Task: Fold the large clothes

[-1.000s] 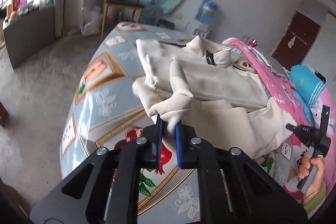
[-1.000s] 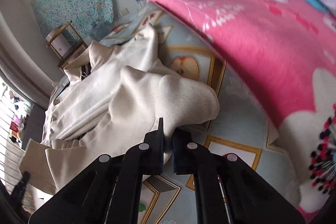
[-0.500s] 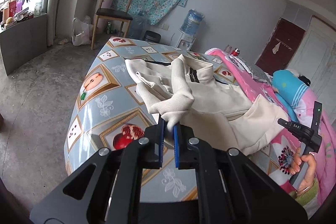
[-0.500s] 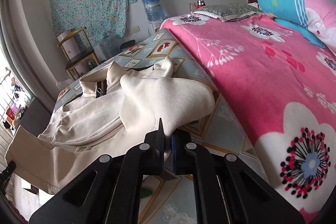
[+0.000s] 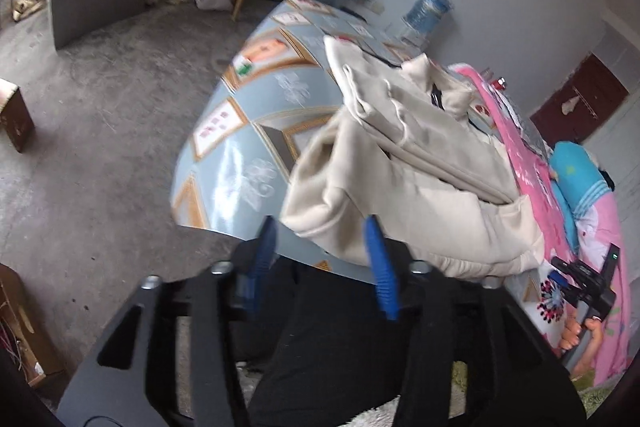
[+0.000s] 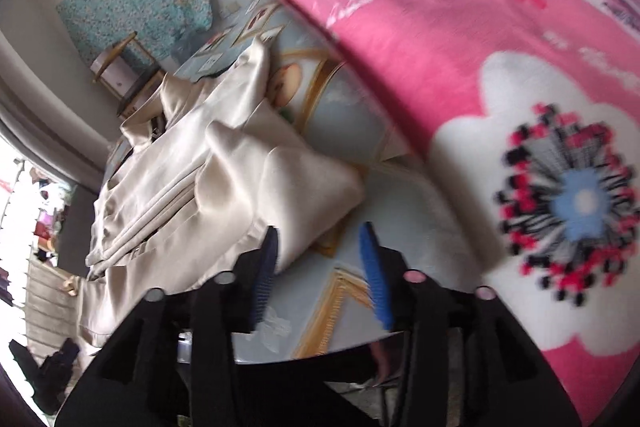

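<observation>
Left wrist view showed the bed with its fruit-print cover, and the cream jacket heaped across the near edge beside the pink blanket. A second earlier each gripper had been pinching a cuff of the jacket; both cuffs now lay dropped on the heap. The left gripper had its blue fingers spread, jaws opening, a fold of the jacket's hem sagging loosely between them. The right gripper was likewise spread and opening, its left finger against the jacket's edge, only bed cover between the fingers.
</observation>
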Motion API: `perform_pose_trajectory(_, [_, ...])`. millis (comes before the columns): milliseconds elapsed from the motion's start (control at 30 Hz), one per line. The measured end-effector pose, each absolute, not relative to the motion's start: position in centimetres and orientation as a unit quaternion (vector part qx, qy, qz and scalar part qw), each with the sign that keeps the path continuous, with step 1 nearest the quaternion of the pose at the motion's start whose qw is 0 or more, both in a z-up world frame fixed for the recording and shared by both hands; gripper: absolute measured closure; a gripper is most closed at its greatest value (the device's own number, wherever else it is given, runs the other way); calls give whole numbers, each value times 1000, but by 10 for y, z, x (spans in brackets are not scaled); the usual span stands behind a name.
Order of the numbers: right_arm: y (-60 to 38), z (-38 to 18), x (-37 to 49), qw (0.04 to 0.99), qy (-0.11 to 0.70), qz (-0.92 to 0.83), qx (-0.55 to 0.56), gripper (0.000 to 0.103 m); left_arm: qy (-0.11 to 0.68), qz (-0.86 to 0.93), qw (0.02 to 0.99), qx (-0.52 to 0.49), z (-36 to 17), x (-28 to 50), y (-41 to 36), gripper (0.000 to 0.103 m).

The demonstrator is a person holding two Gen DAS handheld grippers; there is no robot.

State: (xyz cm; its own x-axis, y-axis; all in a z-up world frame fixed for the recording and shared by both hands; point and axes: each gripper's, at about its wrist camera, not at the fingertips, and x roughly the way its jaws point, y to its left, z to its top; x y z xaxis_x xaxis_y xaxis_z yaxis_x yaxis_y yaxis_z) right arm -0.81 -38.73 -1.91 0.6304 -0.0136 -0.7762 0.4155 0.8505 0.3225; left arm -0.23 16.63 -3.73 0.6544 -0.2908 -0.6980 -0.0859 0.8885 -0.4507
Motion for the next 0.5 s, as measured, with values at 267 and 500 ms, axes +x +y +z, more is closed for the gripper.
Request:
perform_pose_trajectory(267, [-311, 34, 12, 912, 386, -65, 122, 16, 393, -62, 905, -148, 2, 17, 136, 32])
perform_pose_trajectory(500, [-209, 8, 59, 891, 453, 17, 20, 9, 491, -80, 868, -18, -29, 72, 57, 27])
